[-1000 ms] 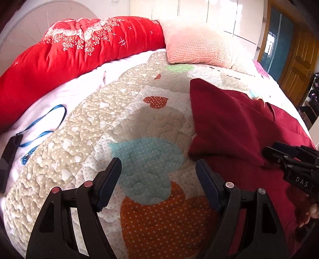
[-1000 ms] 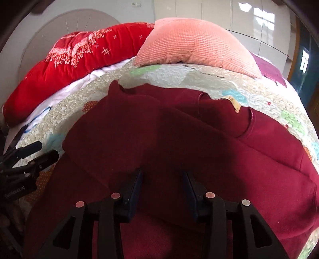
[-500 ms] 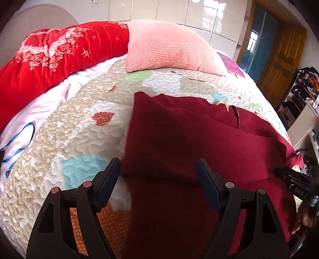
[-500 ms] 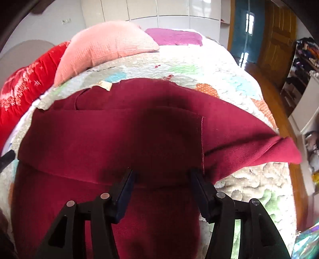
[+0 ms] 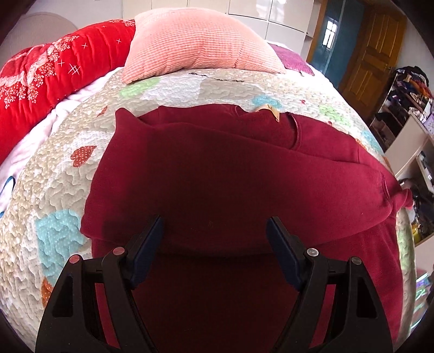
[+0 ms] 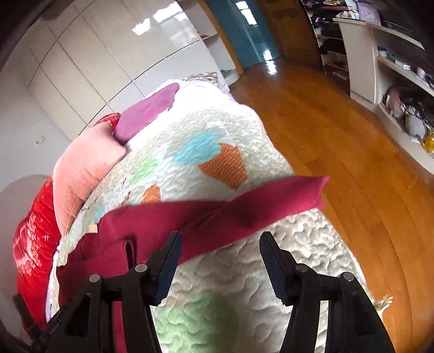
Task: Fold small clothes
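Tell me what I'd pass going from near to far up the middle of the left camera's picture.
Gripper → dark red sweater → patchwork quilt → pink pillow → white cupboards.

**Soft cloth, glossy wood**

A matt, fleecy dark red cloth garment [image 5: 230, 184] lies on a puckered, stitched patchwork quilt [image 5: 54, 190]. Ribbed pink corduroy-like pillow [image 5: 200, 43]. Polished orange wooden floor [image 6: 339, 141] gleams beside glossy white cabinet doors [image 6: 95, 65].
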`<state>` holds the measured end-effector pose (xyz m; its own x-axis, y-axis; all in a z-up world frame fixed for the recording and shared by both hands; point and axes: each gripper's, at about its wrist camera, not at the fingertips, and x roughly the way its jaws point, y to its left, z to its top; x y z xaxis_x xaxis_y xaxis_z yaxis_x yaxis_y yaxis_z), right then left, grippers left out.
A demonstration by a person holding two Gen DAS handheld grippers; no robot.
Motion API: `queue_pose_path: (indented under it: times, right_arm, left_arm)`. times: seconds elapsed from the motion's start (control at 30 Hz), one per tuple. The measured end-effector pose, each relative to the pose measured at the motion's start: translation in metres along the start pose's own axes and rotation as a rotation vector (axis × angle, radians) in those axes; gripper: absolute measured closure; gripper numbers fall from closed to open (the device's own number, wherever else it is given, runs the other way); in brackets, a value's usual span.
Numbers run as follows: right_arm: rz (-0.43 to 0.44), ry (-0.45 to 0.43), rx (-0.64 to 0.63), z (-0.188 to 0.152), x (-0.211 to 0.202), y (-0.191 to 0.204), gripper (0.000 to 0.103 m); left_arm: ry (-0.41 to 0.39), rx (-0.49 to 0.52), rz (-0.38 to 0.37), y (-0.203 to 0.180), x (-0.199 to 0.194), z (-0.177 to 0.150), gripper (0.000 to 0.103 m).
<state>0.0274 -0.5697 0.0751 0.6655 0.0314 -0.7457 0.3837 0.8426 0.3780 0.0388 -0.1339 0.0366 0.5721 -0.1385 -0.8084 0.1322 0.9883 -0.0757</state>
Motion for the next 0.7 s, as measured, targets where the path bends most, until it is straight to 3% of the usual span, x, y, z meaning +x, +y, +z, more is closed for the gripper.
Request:
queue_pose_path:
  times: [0.13, 0.23, 0.4, 0.5, 0.53, 0.7]
  right_arm:
    - [0.01, 0.003, -0.129, 0.018, 0.019, 0.024, 0.046]
    - [-0.055, 0.058, -0.268, 0.022, 0.049, 0.037, 0.046]
    - [-0.166, 0.095, -0.439, -0.013, 0.045, 0.031, 0.046]
    - [-0.133, 0.169, -0.378, -0.041, 0.024, 0.005, 0.046]
    - [-0.163, 0.224, -0.372, -0.05, 0.022, -0.005, 0.046]
    - [-0.062, 0.12, -0.154, -0.043, -0.023, -0.056, 0.046]
  left_arm:
    - [-0.002, 0.017, 0.028, -0.003, 0.006, -0.003, 0.025]
    - [-0.004, 0.018, 0.032, -0.003, 0.006, -0.003, 0.025]
    - [-0.011, 0.016, 0.025, -0.003, 0.009, -0.004, 0.024]
    - [-0.02, 0.011, 0.018, -0.002, 0.009, -0.005, 0.024]
    - [-0.023, 0.011, 0.017, -0.002, 0.01, -0.006, 0.024]
    - [-0.039, 0.015, 0.022, -0.003, 0.01, -0.008, 0.024]
